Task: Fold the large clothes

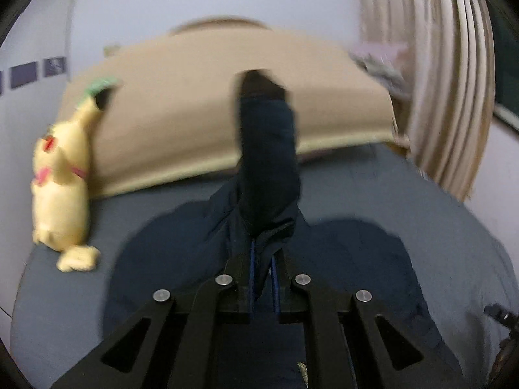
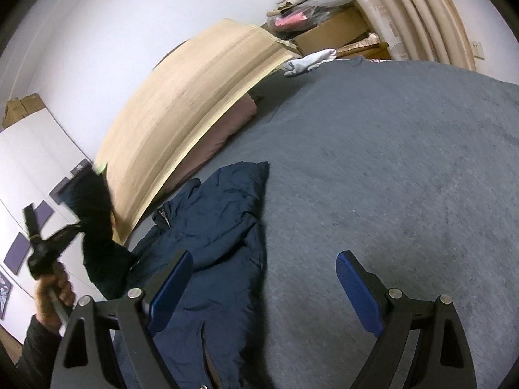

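Dark navy padded jacket [image 2: 220, 227] lies crumpled on the grey-blue bed cover [image 2: 389, 178], near the pale wooden headboard [image 2: 181, 107]. Collar and zip end toward the headboard, body trailing away from it.

Left gripper [image 1: 262, 259]: jaws closed almost fully, pinching a fold of the jacket's sleeve [image 1: 267, 162]. The sleeve stands up off the bed in front of the headboard, its black cuff at the top; picture blurred. In the right wrist view the same sleeve hangs raised at the jacket's headboard side, with the person's hand [image 2: 55, 291] on the left gripper's handle.

Right gripper [image 2: 264, 287]: jaws wide apart, blue pads showing, nothing between them but bare cover and the jacket's edge below. One finger sits over the jacket, the other over the cover on the side away from the headboard.

Around: yellow plush toy [image 1: 61, 188] with a green leaf on its ear leans against one end of the headboard, on the bed beside the jacket. At the headboard's other end, a whitish crumpled cloth [image 2: 311, 60] on the bed, cardboard boxes [image 2: 334, 32] with bags piled on top, and beige pleated curtains [image 2: 412, 9]. A brownish pillow [image 2: 227, 126] lies along the headboard's foot. Dark square tiles [image 1: 35, 71] on the white wall beyond the toy.
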{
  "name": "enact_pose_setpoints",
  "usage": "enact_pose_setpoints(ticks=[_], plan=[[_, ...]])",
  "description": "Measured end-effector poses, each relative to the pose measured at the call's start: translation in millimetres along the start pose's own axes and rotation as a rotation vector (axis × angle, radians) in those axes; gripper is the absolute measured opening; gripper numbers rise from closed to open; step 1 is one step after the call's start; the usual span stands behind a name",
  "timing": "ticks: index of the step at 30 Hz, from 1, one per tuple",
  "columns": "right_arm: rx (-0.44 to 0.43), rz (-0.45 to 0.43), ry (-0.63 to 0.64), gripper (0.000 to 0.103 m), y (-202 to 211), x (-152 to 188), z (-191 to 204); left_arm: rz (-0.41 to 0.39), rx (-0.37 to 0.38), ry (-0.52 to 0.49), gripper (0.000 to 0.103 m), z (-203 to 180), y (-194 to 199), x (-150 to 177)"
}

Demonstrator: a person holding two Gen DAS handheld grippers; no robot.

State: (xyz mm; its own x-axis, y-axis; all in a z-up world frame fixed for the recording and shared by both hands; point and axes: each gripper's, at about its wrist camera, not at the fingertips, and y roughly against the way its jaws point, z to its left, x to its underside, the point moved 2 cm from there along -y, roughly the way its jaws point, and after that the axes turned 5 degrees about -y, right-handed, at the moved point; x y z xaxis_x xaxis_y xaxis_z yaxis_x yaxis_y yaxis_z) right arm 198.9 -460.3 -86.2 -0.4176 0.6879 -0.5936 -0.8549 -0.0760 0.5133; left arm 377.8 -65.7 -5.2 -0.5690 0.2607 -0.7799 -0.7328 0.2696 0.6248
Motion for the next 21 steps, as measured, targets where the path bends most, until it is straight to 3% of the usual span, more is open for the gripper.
enact_pose_setpoints(ticks=[1, 3, 6, 10, 14, 18, 21], plan=[[0.0, 0.004, 0.0, 0.092, 0.2, 0.6, -0.6, 0.048, 0.013, -0.013, 0.016, -9.2, -11.0, 3.5], [-0.002, 0.013, 0.001, 0.092, 0.4, 1.1, -1.0, 0.135, 0.048, -0.033, 0.041, -26.2, -32.2, 13.5], [-0.002, 0.034, 0.008, 0.092, -1.9, 1.5, 0.4, 0.219, 0.087, -0.045, 0.059, -43.1, -44.7, 23.8], [-0.008, 0.056, 0.026, 0.092, -6.3, -0.5, 9.7, 0.236, 0.124, -0.016, 0.064, -35.0, -35.6, 27.9], [-0.057, 0.093, 0.041, 0.092, -16.9, -6.7, 34.2, 0.168, 0.129, 0.05, 0.068, -1.8, -7.7, 22.3], [-0.19, 0.193, 0.014, 0.092, -52.5, -16.9, 77.0, 0.083, 0.048, 0.162, 0.073, 55.7, 31.4, 44.8], [-0.281, 0.299, -0.052, 0.092, -101.3, -19.1, 108.7, 0.076, -0.05, 0.254, 0.073, 97.9, 44.5, 72.1]])
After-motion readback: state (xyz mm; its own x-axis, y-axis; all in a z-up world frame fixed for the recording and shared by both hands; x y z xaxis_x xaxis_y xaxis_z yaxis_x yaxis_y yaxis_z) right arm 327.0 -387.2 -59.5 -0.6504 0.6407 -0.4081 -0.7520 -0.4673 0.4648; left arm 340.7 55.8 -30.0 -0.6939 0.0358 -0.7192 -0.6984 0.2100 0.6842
